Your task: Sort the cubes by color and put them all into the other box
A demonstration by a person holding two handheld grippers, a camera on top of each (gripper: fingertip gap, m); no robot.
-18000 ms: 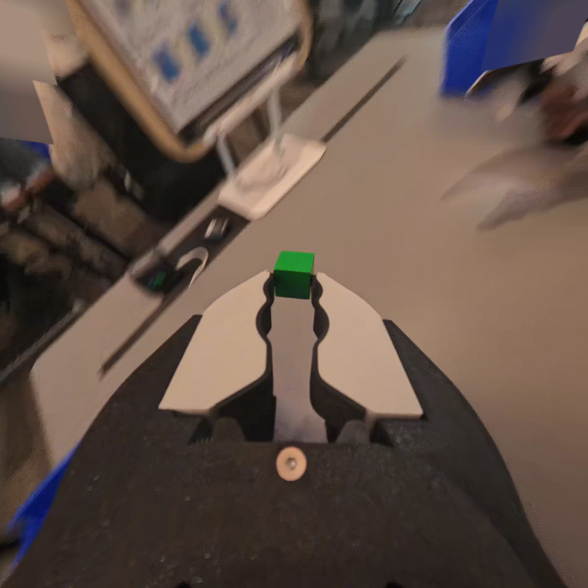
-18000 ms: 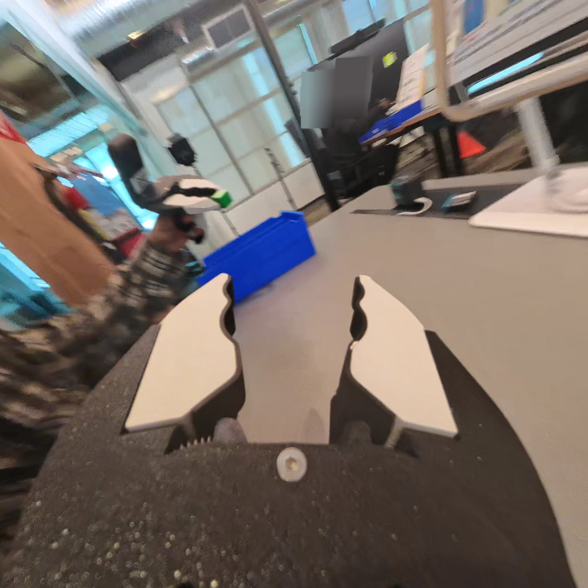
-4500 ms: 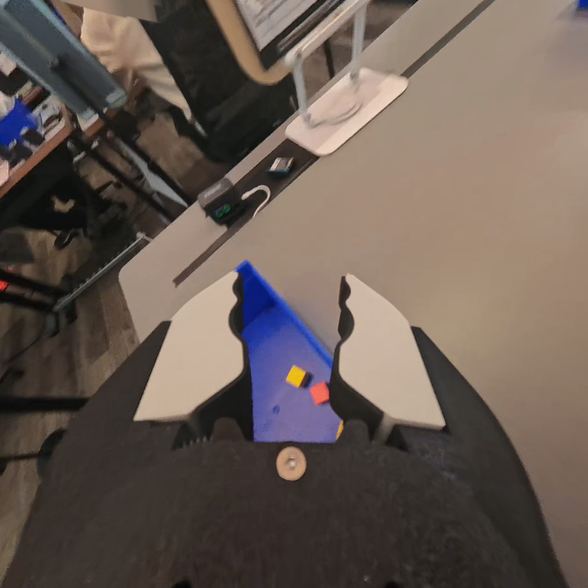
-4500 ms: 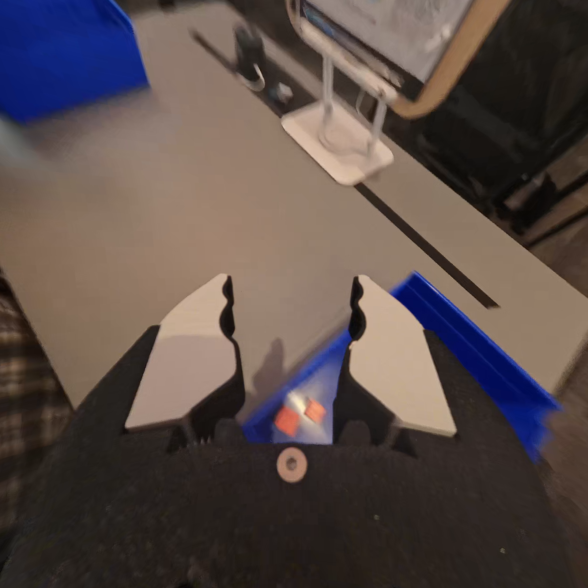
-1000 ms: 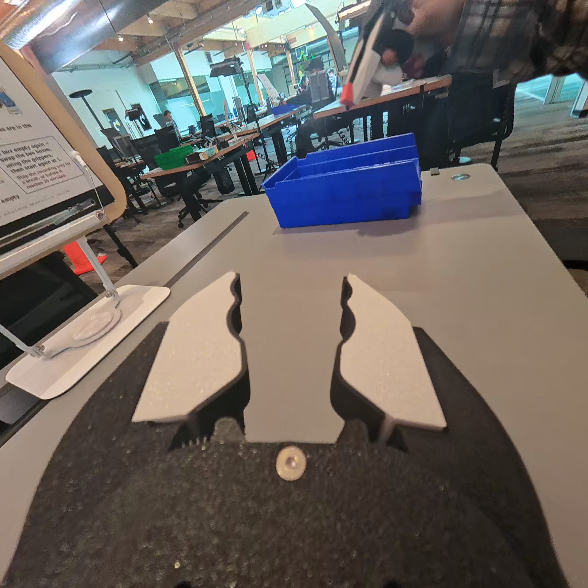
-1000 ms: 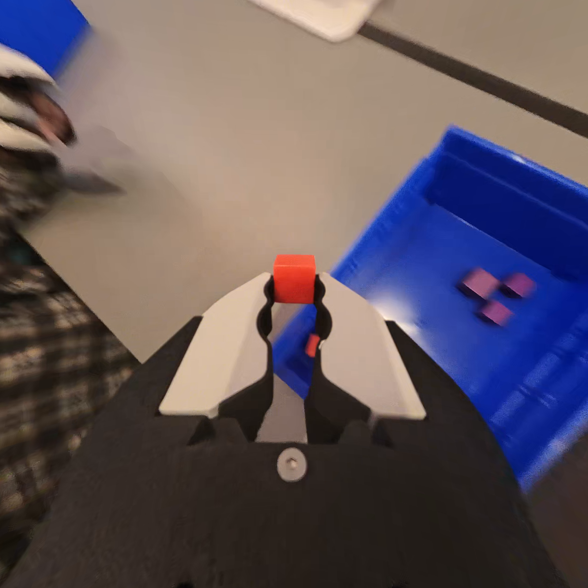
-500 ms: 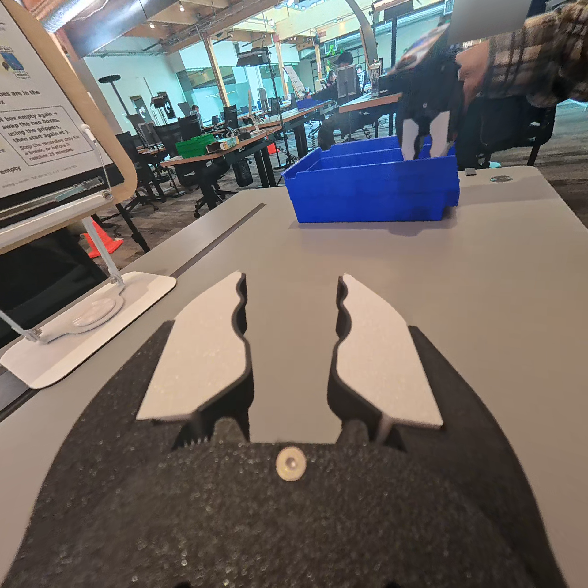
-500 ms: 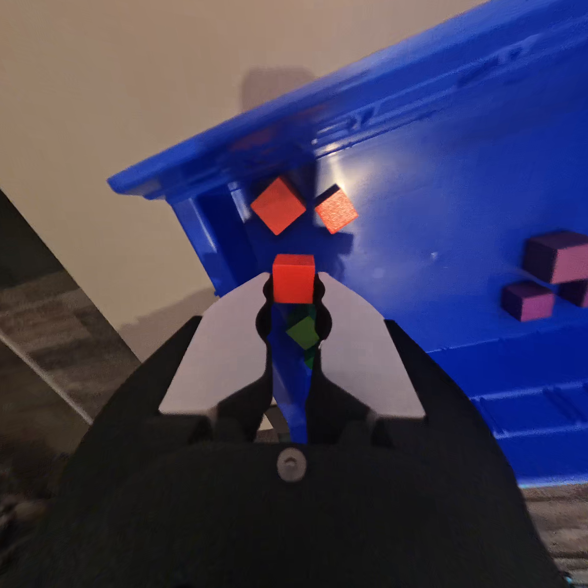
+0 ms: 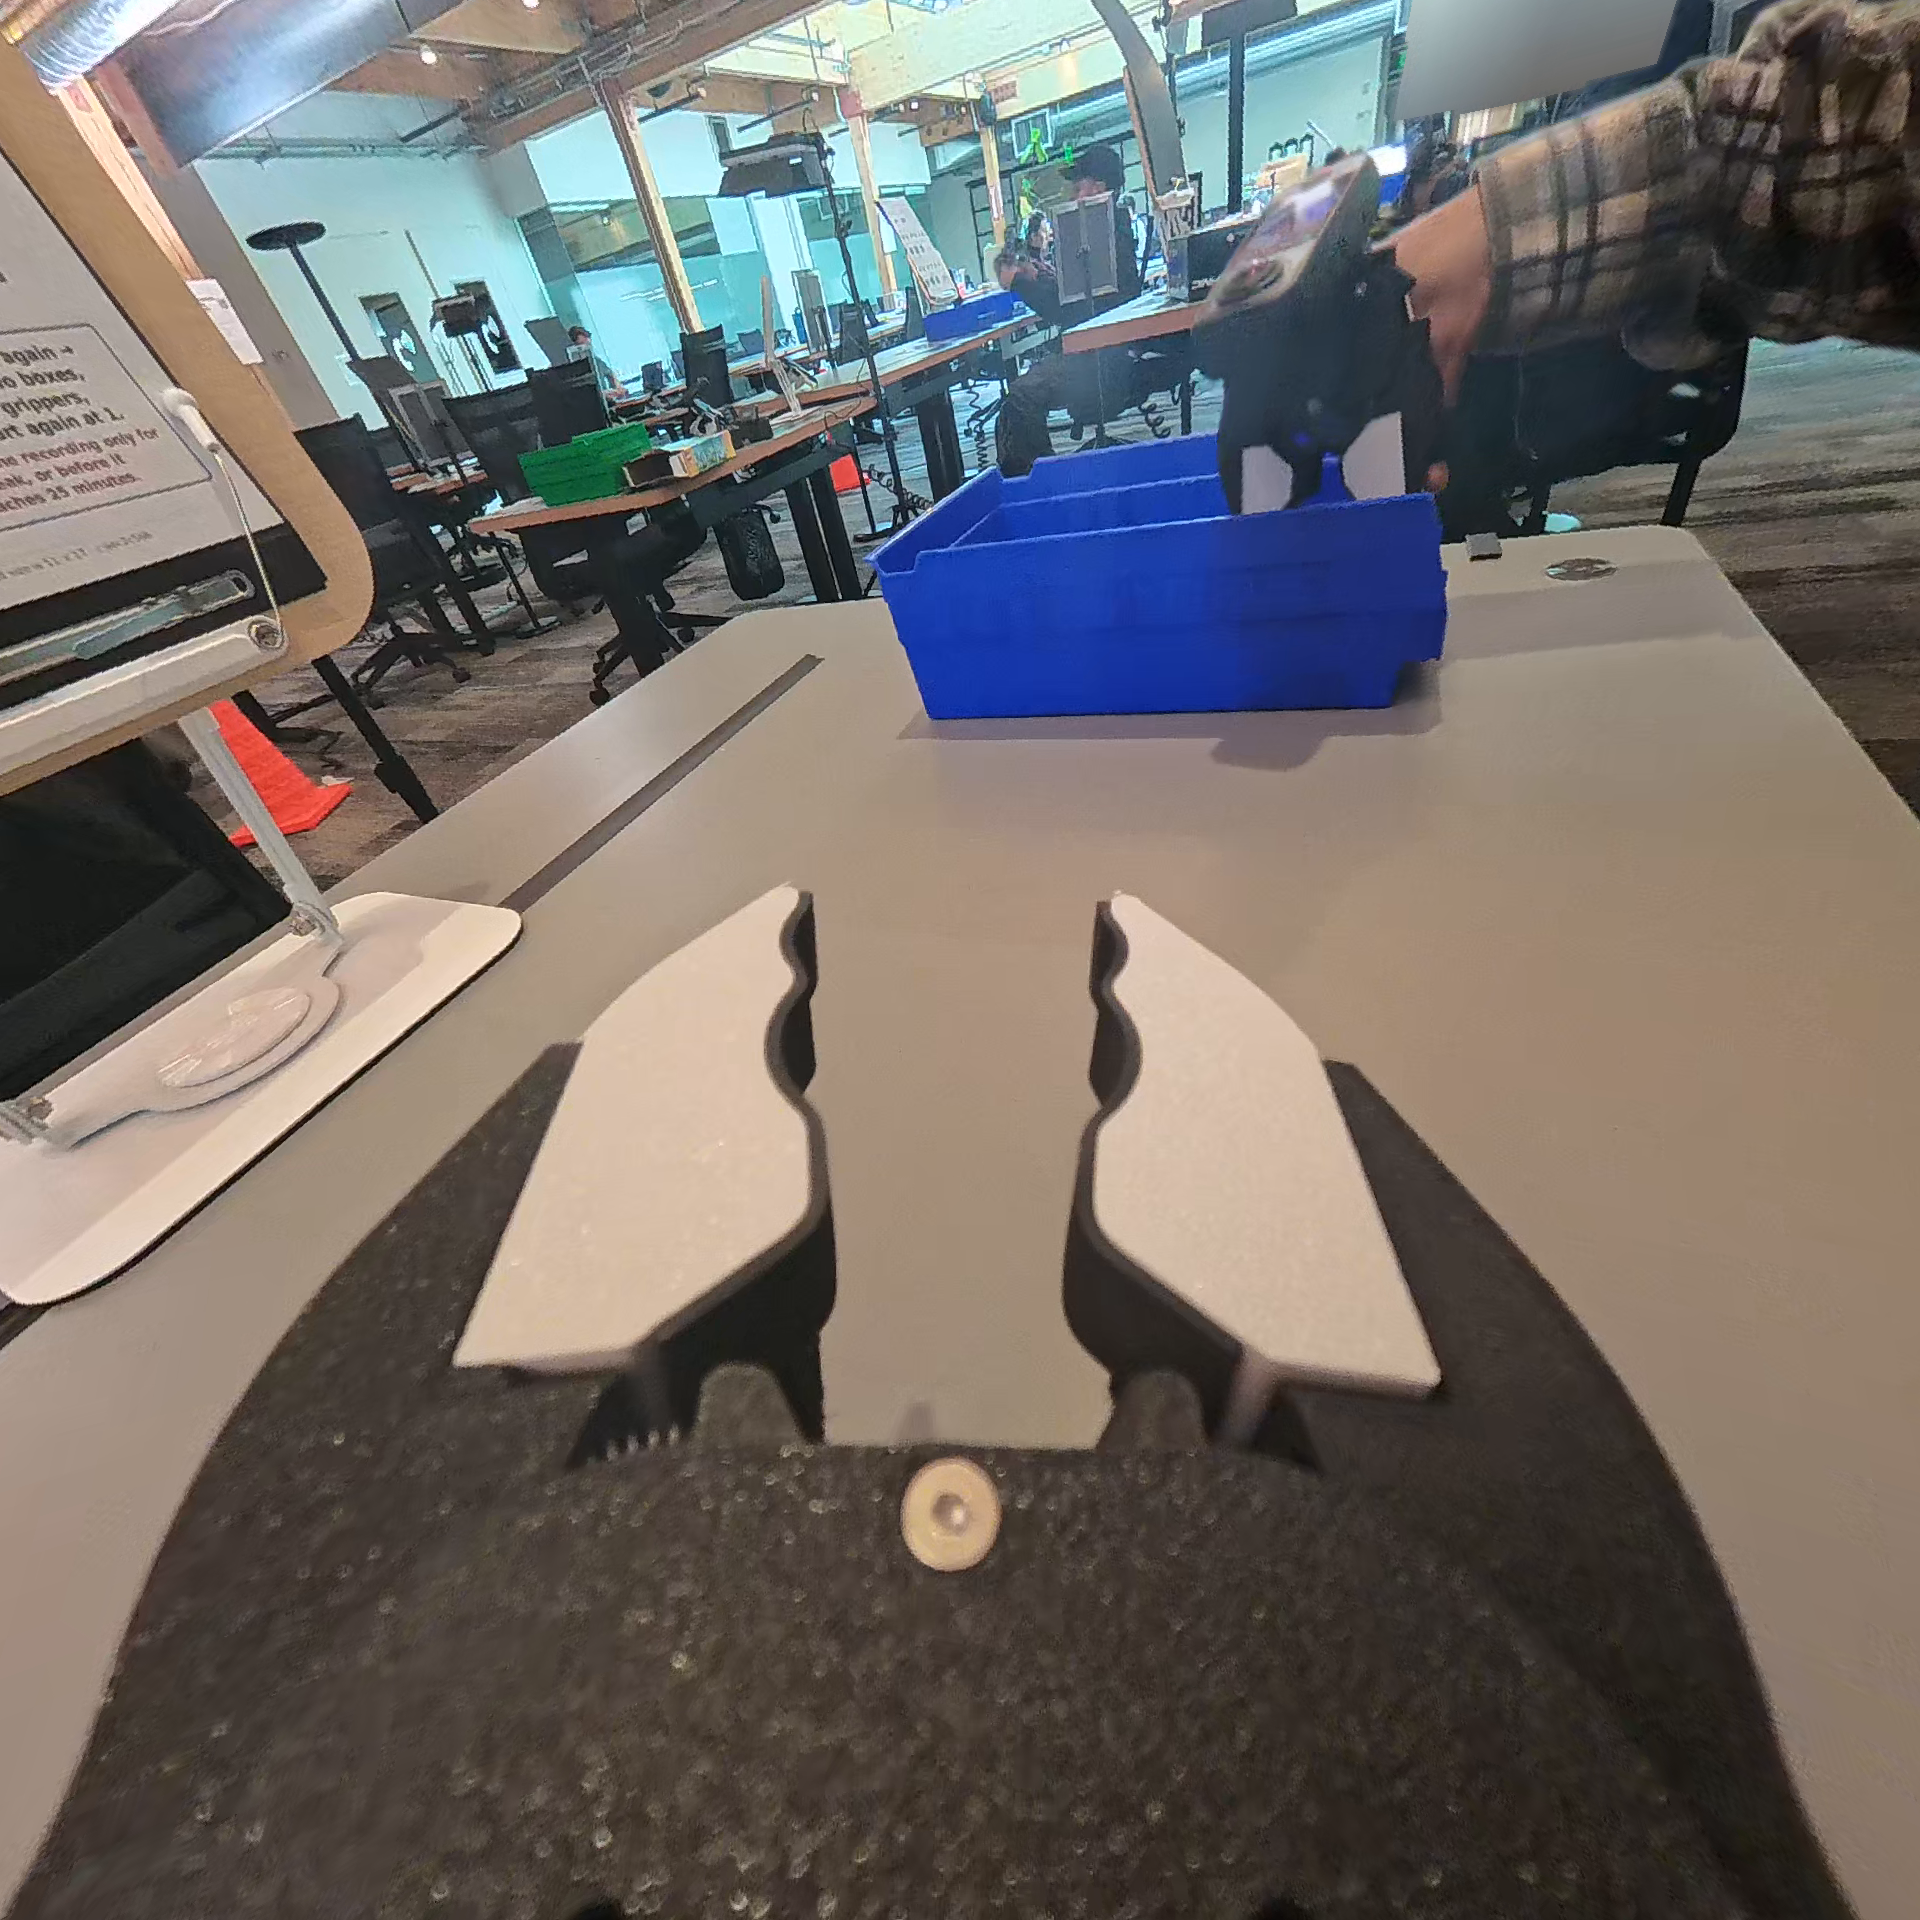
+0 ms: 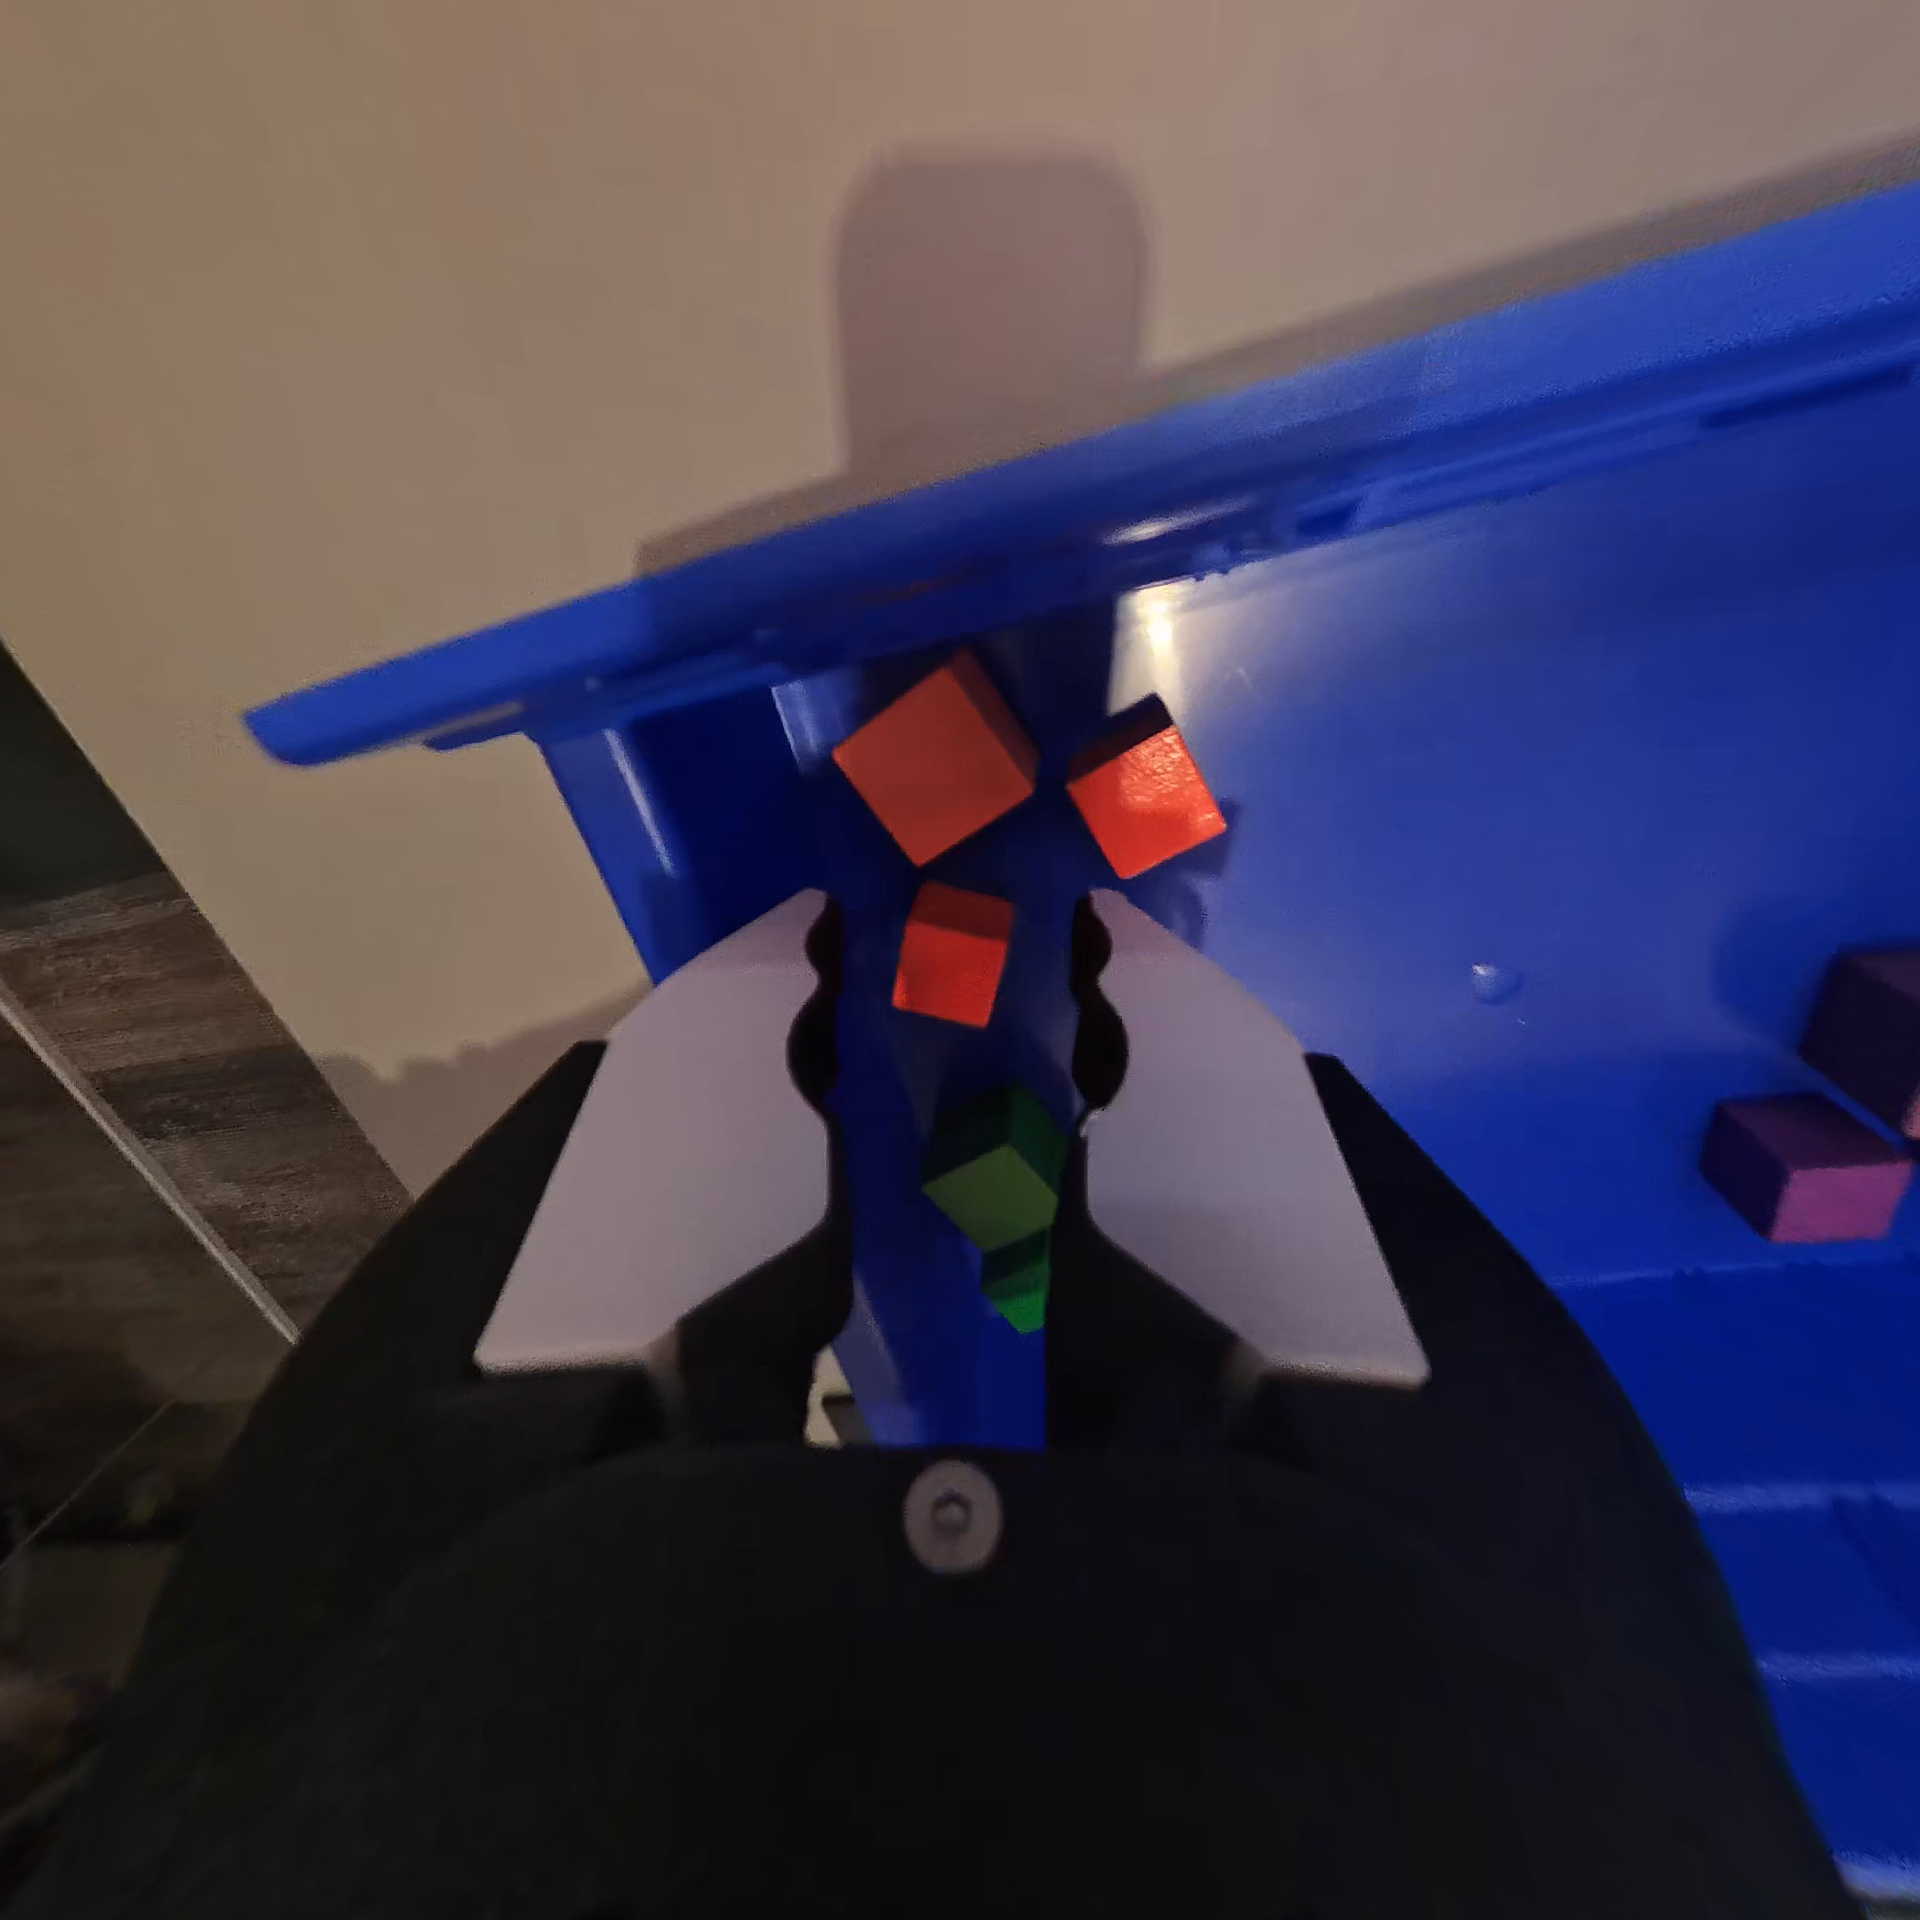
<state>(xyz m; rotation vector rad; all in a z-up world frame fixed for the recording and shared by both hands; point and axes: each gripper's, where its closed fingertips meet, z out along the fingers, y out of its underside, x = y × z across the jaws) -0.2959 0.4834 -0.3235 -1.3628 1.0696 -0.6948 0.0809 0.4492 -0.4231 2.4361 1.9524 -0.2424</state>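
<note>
My right gripper (image 10: pixel 951 1023) hangs inside the blue box (image 10: pixel 1455 790), jaws parted, gripping nothing; a red cube (image 10: pixel 951 954) sits loose between its fingertips at frame centre, two more red cubes (image 10: pixel 935 769) just above it, green cubes (image 10: pixel 997 1184) below, purple cubes (image 10: pixel 1803 1169) at the right edge. My left gripper (image 9: pixel 951 997) hovers over the grey counter (image 9: pixel 1507 987), jaws apart and empty
</note>
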